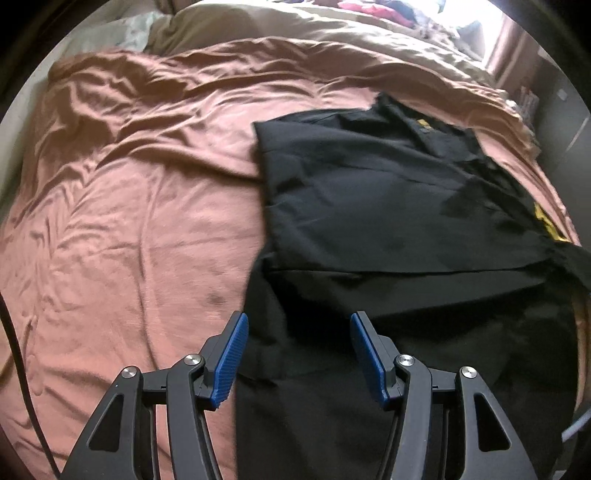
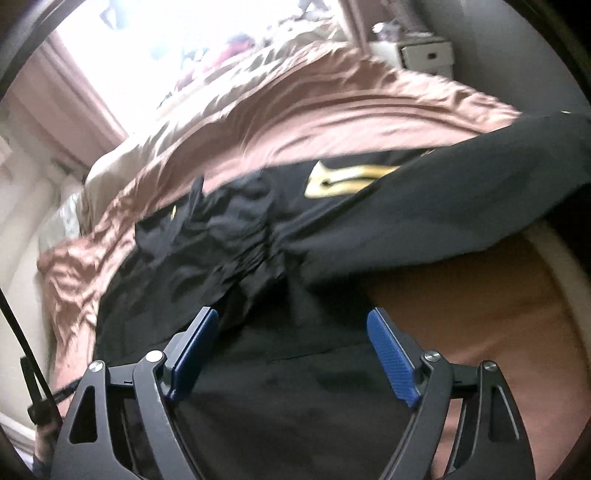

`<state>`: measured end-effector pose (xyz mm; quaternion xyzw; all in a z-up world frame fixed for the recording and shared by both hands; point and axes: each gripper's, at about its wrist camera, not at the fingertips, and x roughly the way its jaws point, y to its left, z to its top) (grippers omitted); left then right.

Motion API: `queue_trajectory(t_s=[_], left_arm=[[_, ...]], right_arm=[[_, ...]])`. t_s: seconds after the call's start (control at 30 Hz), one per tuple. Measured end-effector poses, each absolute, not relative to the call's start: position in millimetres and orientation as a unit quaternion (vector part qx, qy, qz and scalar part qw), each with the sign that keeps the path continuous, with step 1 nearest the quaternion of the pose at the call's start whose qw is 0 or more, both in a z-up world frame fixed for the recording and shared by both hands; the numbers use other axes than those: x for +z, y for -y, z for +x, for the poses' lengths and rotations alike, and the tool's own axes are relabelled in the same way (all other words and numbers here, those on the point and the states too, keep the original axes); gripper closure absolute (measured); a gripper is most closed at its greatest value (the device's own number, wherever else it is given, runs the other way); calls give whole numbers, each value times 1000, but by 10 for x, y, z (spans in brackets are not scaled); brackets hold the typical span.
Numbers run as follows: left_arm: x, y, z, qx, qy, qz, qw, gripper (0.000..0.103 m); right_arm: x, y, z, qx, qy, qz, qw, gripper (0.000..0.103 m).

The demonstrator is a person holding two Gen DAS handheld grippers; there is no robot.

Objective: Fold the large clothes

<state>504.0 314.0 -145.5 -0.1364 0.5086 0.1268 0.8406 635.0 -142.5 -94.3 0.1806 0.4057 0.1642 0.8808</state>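
A large black garment (image 1: 388, 206) with yellow print lies partly folded on the pink bed sheet (image 1: 129, 206), on the right half of the left wrist view. My left gripper (image 1: 299, 328) hovers over its near left edge, jaws open with blue pads apart and nothing between them. In the right wrist view the same black garment (image 2: 295, 229) lies rumpled, with a yellow logo (image 2: 343, 177) showing. My right gripper (image 2: 291, 328) stands wide open above the dark cloth, holding nothing.
The pink sheet (image 2: 332, 110) covers the bed, with a beige duvet (image 1: 295, 26) bunched at the far end. A bright window (image 2: 184, 29) and a white drawer unit (image 2: 428, 55) stand beyond the bed. A black strap (image 2: 22, 332) hangs at the left.
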Motion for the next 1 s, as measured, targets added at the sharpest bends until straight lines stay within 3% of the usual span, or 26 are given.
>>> queue_trajectory(t_s=[0.17,0.2,0.27,0.6,1.0], left_arm=[[-1227,-2848,5057,104,-488,-138,856,23],[-1190,-2787,5067,102,-484,-135,859,22],[-1126,-2649,5111,94,-480,-130,862,22],[-1069,-2147,5346,69,-488,-113,863,22],[-1197,-1892,5660,73,-496,-85,861,22]], right_arm=[[-765,1986,6099,133,-379,210,891,22],[-733,2109,6055,127,-373,217,893,26],[-671,2336,5971,118,-365,230,894,34],[-721,3170,5833,87,-350,316,878,45],[-1040,3516,6199,73,-348,379,854,55]])
